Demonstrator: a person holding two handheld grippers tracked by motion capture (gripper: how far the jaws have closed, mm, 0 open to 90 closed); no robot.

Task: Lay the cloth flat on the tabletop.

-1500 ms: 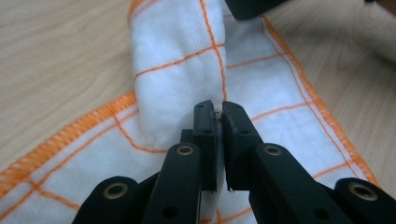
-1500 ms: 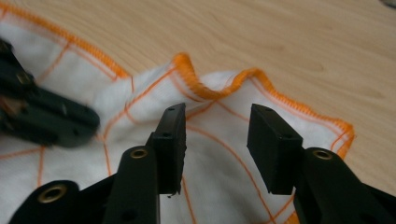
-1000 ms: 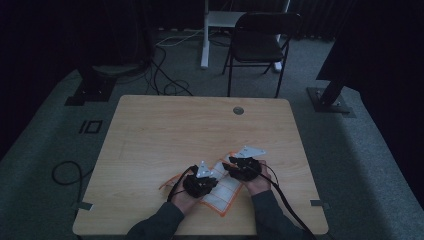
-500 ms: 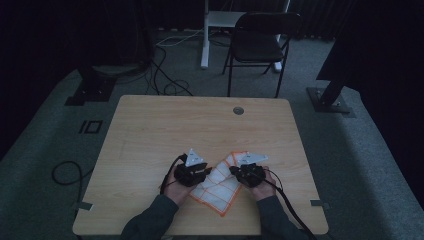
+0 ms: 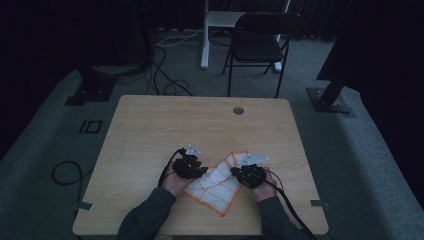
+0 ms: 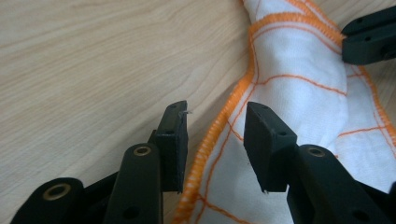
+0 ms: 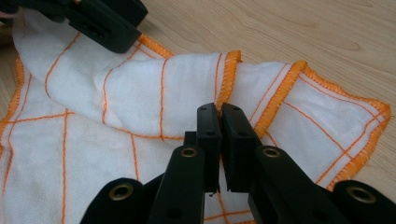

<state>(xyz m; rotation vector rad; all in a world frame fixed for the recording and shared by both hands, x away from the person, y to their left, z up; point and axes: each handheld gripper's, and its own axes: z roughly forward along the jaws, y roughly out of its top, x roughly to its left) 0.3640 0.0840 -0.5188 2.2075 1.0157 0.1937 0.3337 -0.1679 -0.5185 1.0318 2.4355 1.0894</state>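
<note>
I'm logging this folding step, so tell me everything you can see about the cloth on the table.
The cloth is white woven fabric with a thin orange grid and stitched orange hem. It lies rumpled on the wooden table, one part folded over. The right gripper is shut, pinching a fold. The left gripper, jaws just opened, straddles the hem without pressing it.

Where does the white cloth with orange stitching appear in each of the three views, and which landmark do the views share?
High view: the cloth lies near the table's front edge, between both hands.
Left gripper view: right half, its orange hem running between the open fingers.
Right gripper view: across most of the frame.
Shared landmark: the cloth's orange hem.
</note>
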